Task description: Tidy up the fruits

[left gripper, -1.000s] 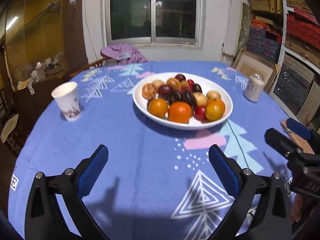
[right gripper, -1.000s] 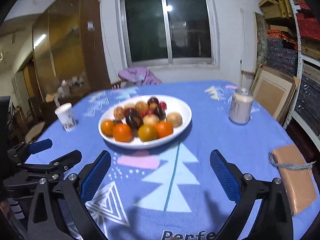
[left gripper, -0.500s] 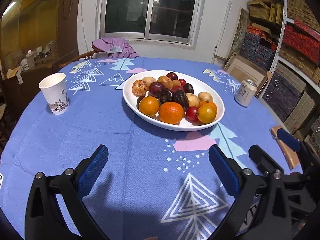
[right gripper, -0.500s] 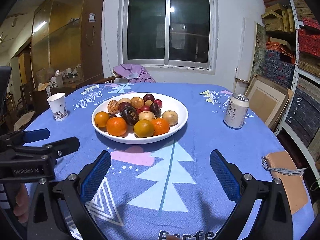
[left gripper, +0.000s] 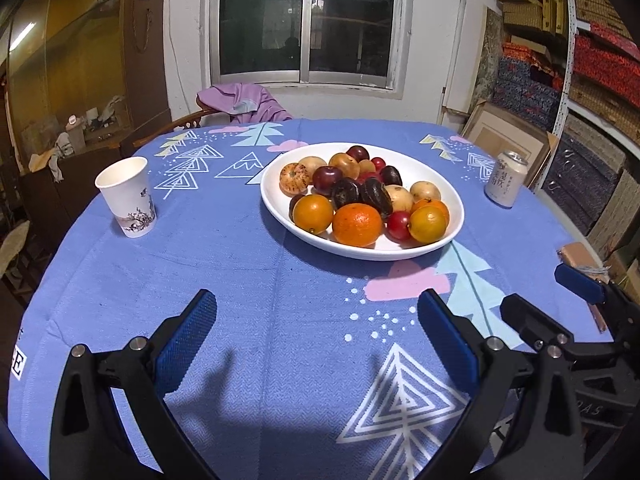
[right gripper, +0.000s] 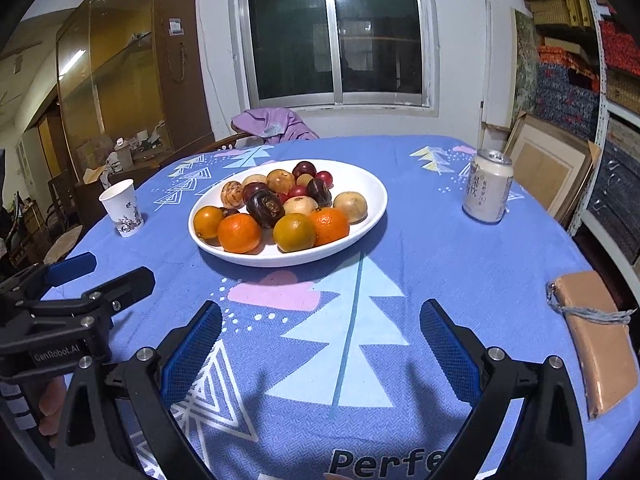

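A white oval plate (left gripper: pixel 416 164) (right gripper: pixel 368 188) sits in the middle of the round blue table, piled with several oranges, dark plums, small red fruits and pale brown fruits. An orange (left gripper: pixel 357 225) lies at its near rim. My left gripper (left gripper: pixel 316 332) hovers open above the cloth, short of the plate, nothing between its blue pads. My right gripper (right gripper: pixel 320 336) is likewise open and empty, nearer the plate's right side. Each gripper shows in the other's view, the right gripper (left gripper: pixel 552 300) at the right edge and the left gripper (right gripper: pixel 100 272) at the left edge.
A paper cup (left gripper: pixel 126 197) (right gripper: pixel 121 208) stands left of the plate. A drink can (left gripper: pixel 506 178) (right gripper: pixel 487 186) stands to the right. A brown wrapped parcel (right gripper: pixel 596 340) lies at the table's right edge. A chair with purple cloth (left gripper: pixel 244 102) is behind the table; shelves line the right wall.
Both views have steadied and drawn slightly nearer the plate. The left view has swung a little rightward. Both grippers stay open and empty.
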The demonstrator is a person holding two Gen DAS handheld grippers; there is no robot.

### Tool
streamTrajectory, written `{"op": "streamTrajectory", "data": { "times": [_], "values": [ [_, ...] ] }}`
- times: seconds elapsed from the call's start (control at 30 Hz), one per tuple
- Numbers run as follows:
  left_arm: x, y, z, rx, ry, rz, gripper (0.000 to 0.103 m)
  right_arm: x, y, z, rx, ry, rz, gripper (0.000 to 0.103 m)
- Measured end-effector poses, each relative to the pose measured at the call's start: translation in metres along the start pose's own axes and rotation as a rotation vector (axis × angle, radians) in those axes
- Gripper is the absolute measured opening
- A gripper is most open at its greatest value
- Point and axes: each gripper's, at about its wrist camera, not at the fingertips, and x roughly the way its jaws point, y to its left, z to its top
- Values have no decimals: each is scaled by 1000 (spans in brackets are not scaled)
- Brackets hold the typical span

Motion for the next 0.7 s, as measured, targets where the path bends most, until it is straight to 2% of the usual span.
{"op": "streamTrajectory", "data": {
  "times": [0.27, 0.7],
  "values": [
    [-4, -7, -5, 36, -14, 72, 99, 2, -3, 0, 24, 13, 18, 100],
    [-2, -11, -6, 67, 2, 63, 99, 2, -4, 1, 36, 12, 22, 100]
  ]
}}
